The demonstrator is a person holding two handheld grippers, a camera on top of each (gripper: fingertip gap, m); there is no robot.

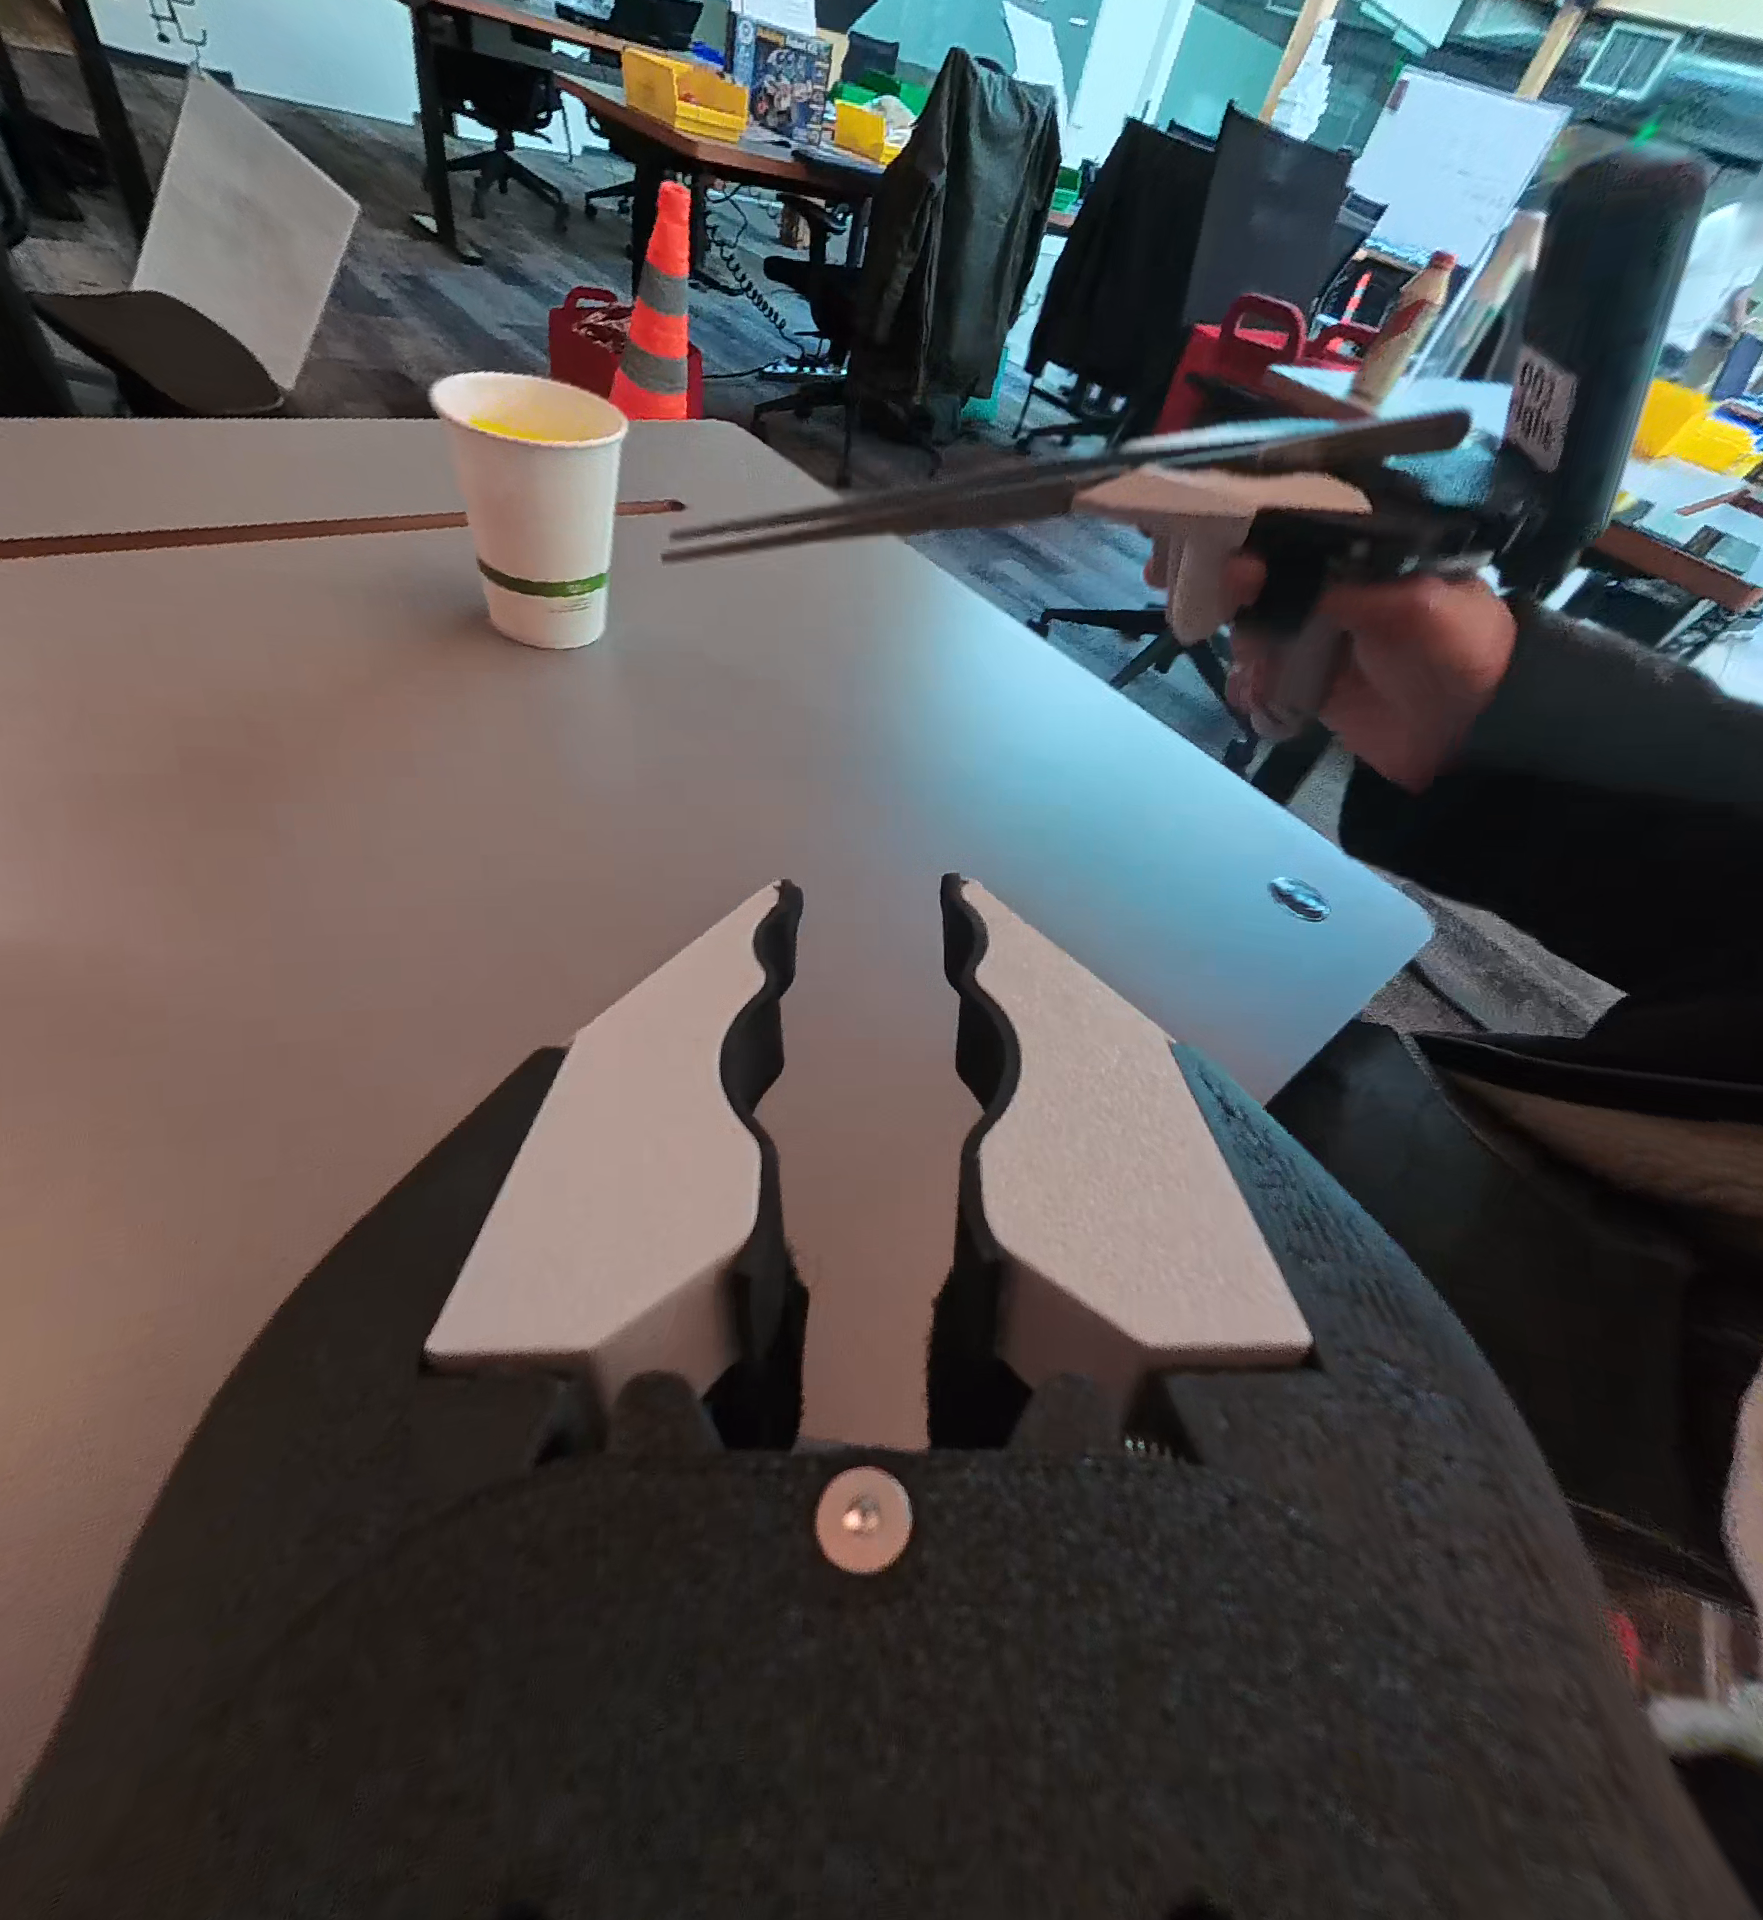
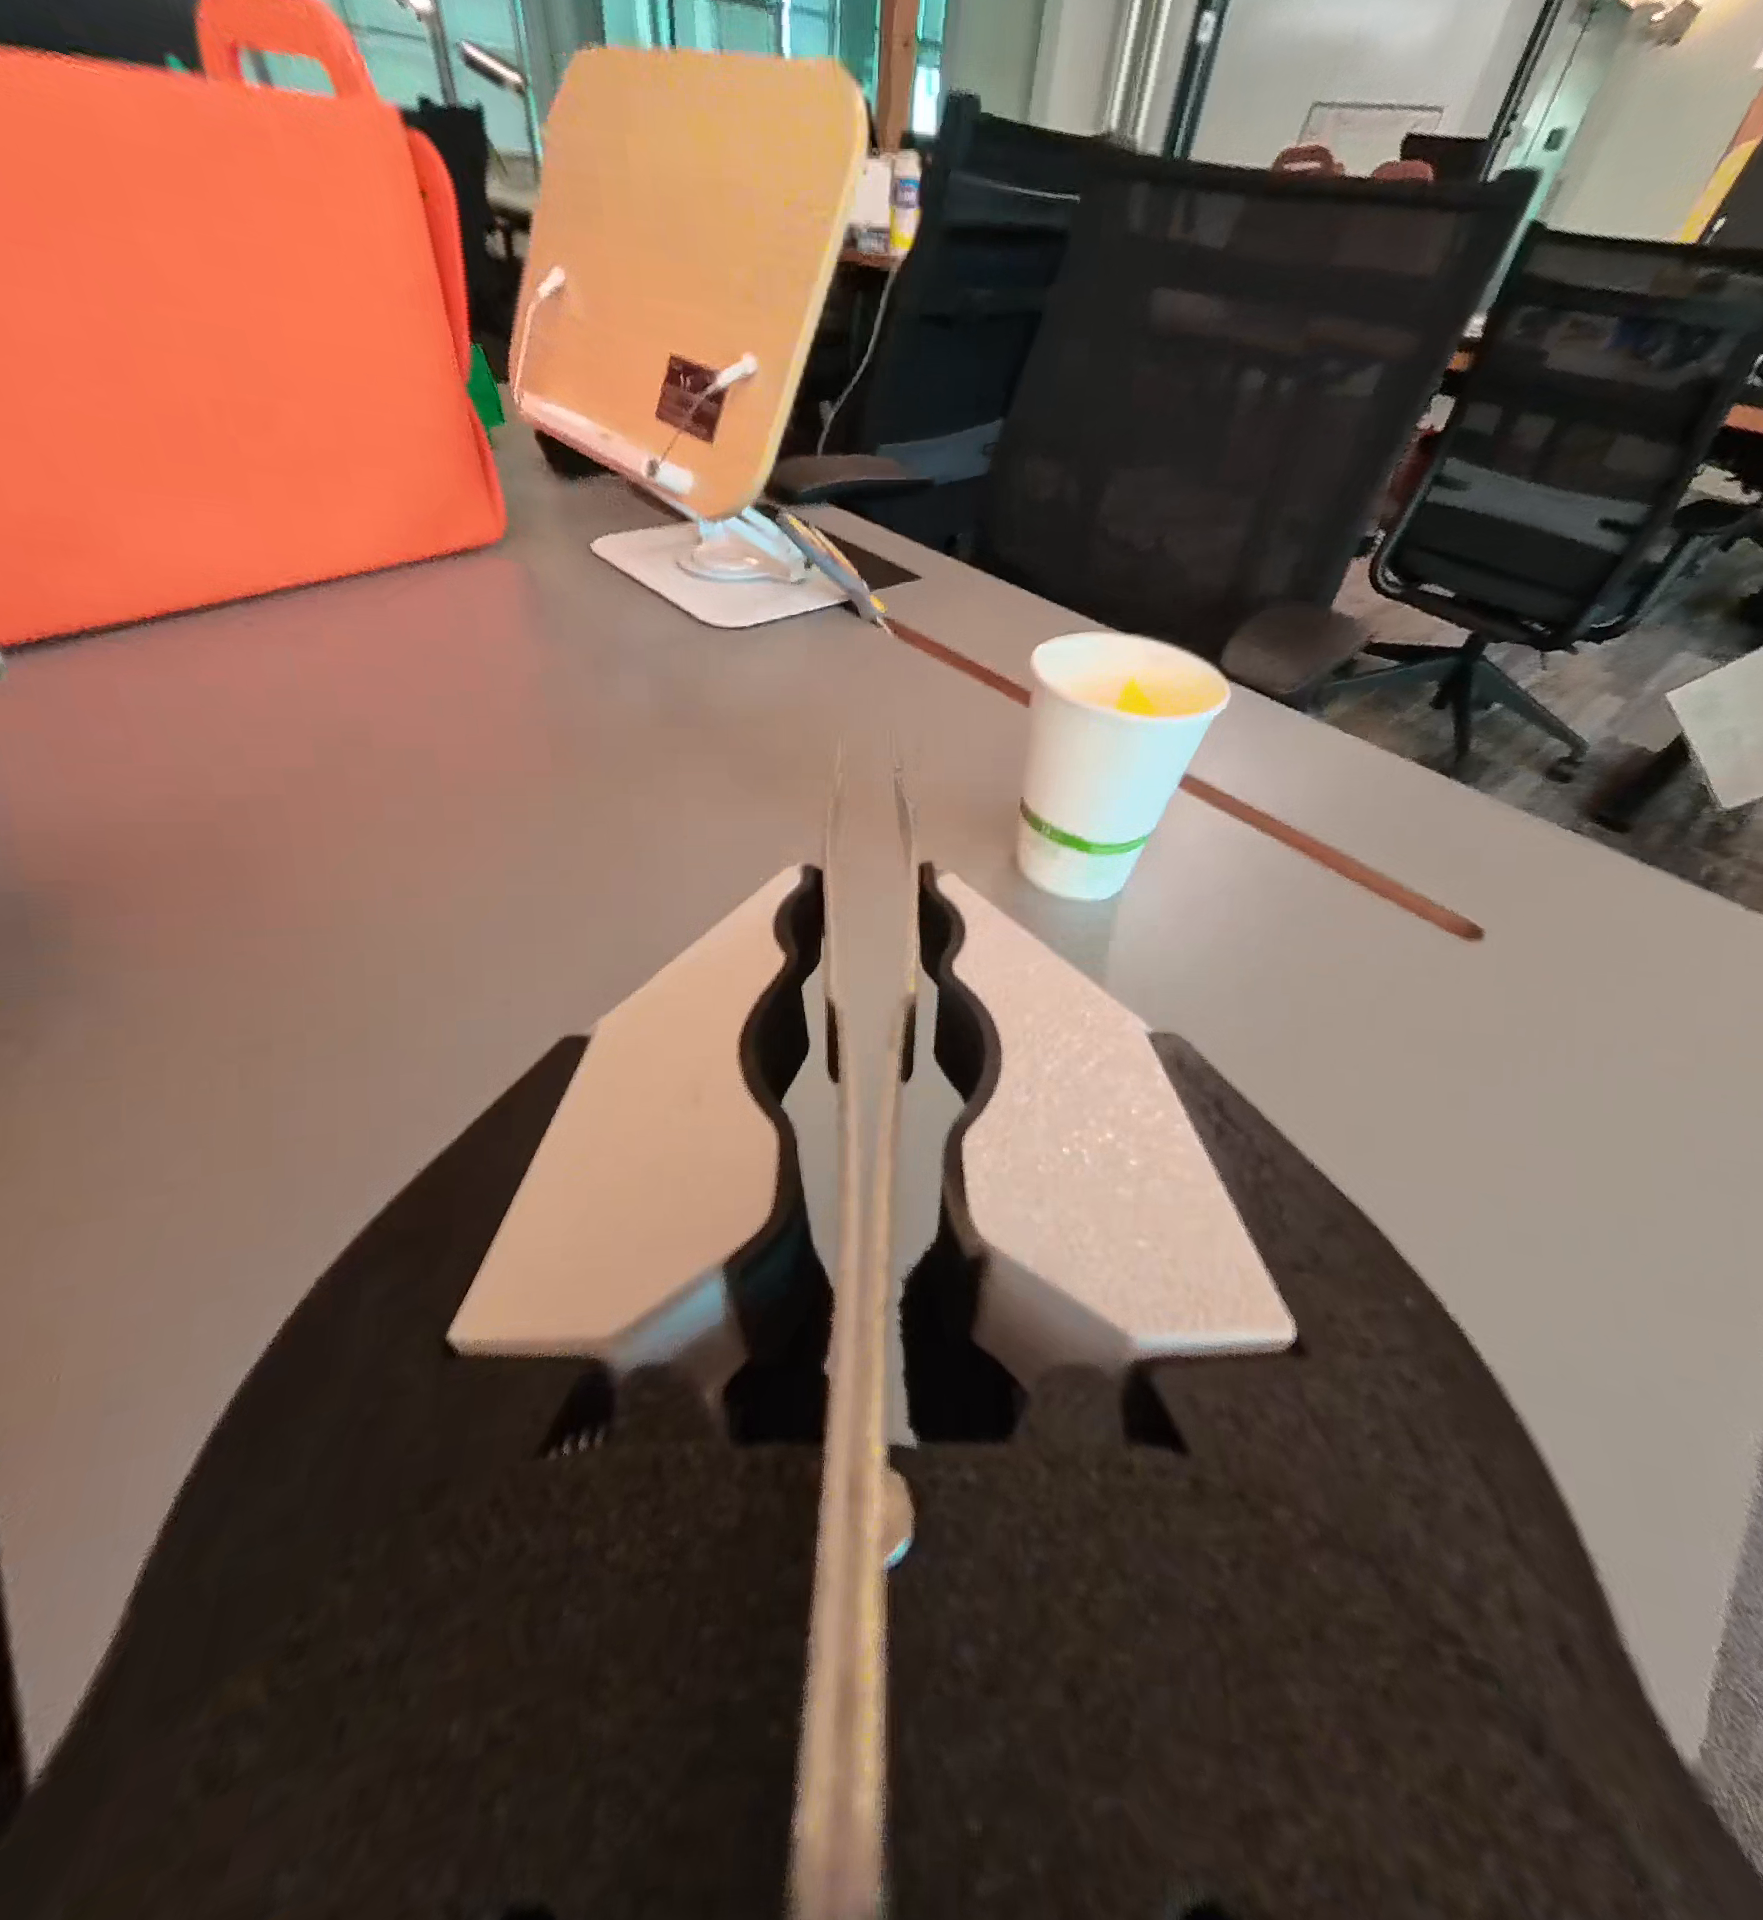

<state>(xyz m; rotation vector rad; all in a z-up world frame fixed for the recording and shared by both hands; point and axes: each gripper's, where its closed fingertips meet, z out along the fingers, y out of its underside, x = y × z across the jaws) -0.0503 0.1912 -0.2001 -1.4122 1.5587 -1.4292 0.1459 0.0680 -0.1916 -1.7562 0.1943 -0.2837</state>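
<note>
A white paper cup with a green band stands on the grey table; something yellow lies inside it. My left gripper is open and empty, low over the table, well short of the cup. My right gripper is shut on long metal tweezers that stick out forward. The cup stands just right of the tweezer tips. In the left wrist view a hand holds the right gripper in the air, with the tweezers pointing left toward the cup.
An orange bag and a wooden book stand stand at the table's far side. A narrow slot runs across the table behind the cup. Office chairs and a traffic cone stand beyond the table's edge. The gap from one gripper's tips to the other's is roughly 25 cm.
</note>
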